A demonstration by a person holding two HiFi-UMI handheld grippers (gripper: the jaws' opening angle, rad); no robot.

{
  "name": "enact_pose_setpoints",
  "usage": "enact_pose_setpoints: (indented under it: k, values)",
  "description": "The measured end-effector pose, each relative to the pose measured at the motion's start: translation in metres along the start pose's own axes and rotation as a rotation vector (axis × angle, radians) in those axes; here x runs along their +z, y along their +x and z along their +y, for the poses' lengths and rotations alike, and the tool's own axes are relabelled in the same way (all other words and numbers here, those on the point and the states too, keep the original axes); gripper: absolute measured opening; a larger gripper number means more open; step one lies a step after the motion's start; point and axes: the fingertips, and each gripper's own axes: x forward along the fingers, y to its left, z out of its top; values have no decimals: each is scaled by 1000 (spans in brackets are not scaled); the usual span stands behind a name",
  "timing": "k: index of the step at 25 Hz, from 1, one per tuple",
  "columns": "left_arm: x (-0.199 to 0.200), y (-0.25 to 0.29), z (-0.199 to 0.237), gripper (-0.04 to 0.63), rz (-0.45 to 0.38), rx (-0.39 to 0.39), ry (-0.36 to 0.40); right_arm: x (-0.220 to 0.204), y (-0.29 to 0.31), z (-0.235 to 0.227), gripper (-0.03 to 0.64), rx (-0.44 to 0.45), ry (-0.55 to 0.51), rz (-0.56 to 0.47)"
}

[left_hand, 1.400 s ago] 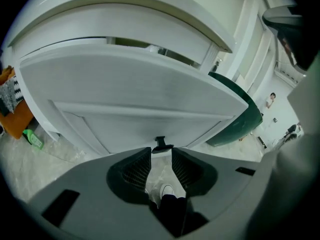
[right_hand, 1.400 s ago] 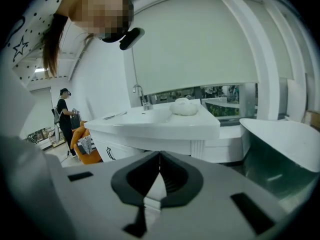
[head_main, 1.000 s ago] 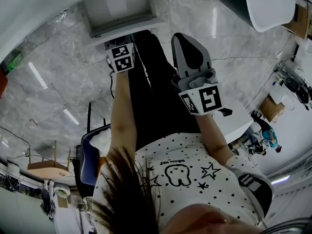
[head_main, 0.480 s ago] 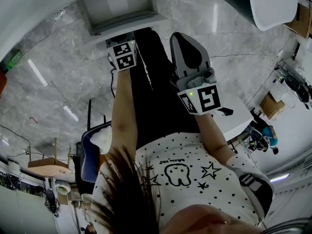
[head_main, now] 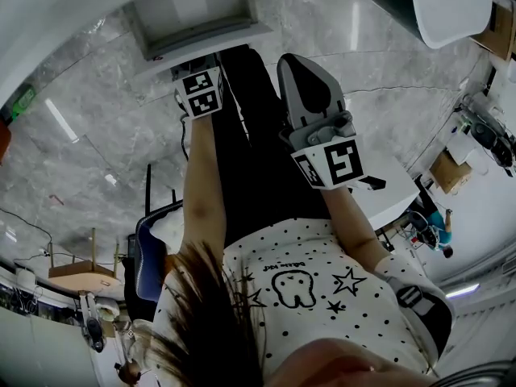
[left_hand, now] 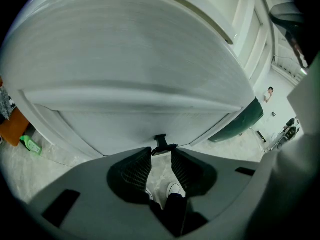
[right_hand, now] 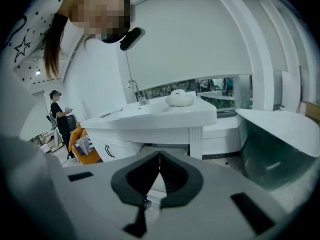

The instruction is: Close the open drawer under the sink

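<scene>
In the head view the open drawer (head_main: pixel 196 13) shows at the top, white with a grey inside. Its front edge lies just above my left gripper (head_main: pixel 200 92), which reaches toward it. In the left gripper view the white drawer front (left_hand: pixel 135 69) fills nearly everything. The left gripper (left_hand: pixel 161 155) stands narrowly open close to that front, with a small black tab at its tips and floor and shoes showing through the gap. My right gripper (head_main: pixel 316 107) hangs beside my legs, away from the drawer. In its own view the right gripper (right_hand: pixel 160 158) is shut on nothing.
Grey marble floor (head_main: pixel 97 135) surrounds the cabinet. A white counter with a tap (right_hand: pixel 150 116) and a standing person (right_hand: pixel 57 115) show in the right gripper view. A dark green panel (left_hand: pixel 240 124) stands right of the drawer. A green bottle (left_hand: pixel 31 145) lies on the floor at left.
Almost nothing: the left gripper stays at the drawer's front edge, and the right gripper has drifted slightly left and up.
</scene>
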Motion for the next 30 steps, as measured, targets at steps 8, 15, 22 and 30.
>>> enact_pose_setpoints:
  k: [8, 15, 22, 30]
  values:
    - [4, -1, -1, 124, -6, -2, -5, -1, -4, 0, 14, -2, 4, -2]
    - [7, 1, 2, 124, -6, 4, -13, 0, 0, 2, 14, 12, 9, -1]
    - [9, 4, 0, 124, -12, 12, -25, -2, 2, -3, 14, 16, 12, 6]
    - [20, 8, 2, 124, -26, 27, -33, -1, 3, -6, 14, 25, 11, 7]
